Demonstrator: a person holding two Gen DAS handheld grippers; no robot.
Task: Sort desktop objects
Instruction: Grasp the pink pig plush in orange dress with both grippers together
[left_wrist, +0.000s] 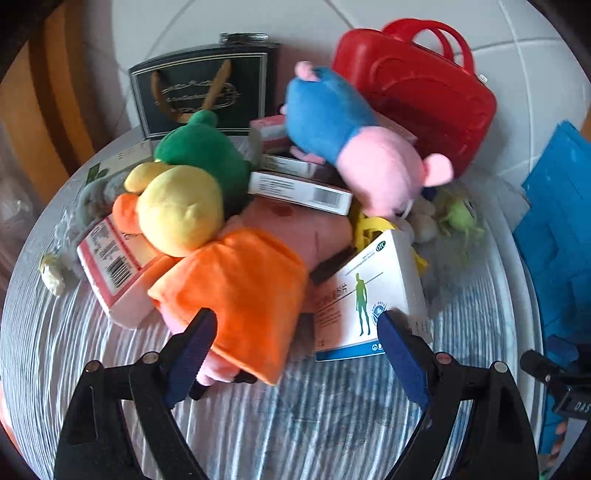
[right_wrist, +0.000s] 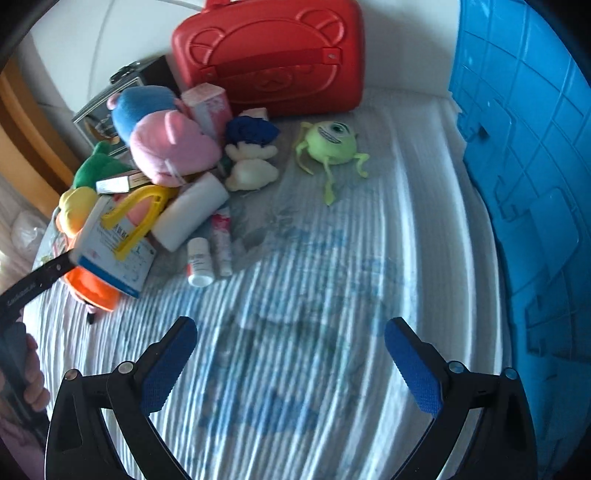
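Note:
A heap of toys and boxes lies on a striped cloth. In the left wrist view my left gripper (left_wrist: 297, 323) stands open, its fingers on either side of a pink plush in an orange dress (left_wrist: 240, 291) and the corner of a white medicine box (left_wrist: 364, 299); neither pad presses on anything. Behind lie a yellow and green plush (left_wrist: 184, 199) and a pink and blue plush (left_wrist: 354, 147). My right gripper (right_wrist: 290, 332) is open over bare cloth with nothing between its fingers. Ahead of it lie a white bottle (right_wrist: 199, 264), a pink tube (right_wrist: 222, 236) and a green one-eyed plush (right_wrist: 330, 142).
A red plastic case (right_wrist: 269, 55) stands at the back of the cloth, a dark gift bag (left_wrist: 201, 94) to its left. A big blue plastic bin (right_wrist: 528, 155) runs along the right edge. Several flat medicine boxes (left_wrist: 301, 190) lie among the plushes. A yellow plastic handle (right_wrist: 136, 214) tops the heap.

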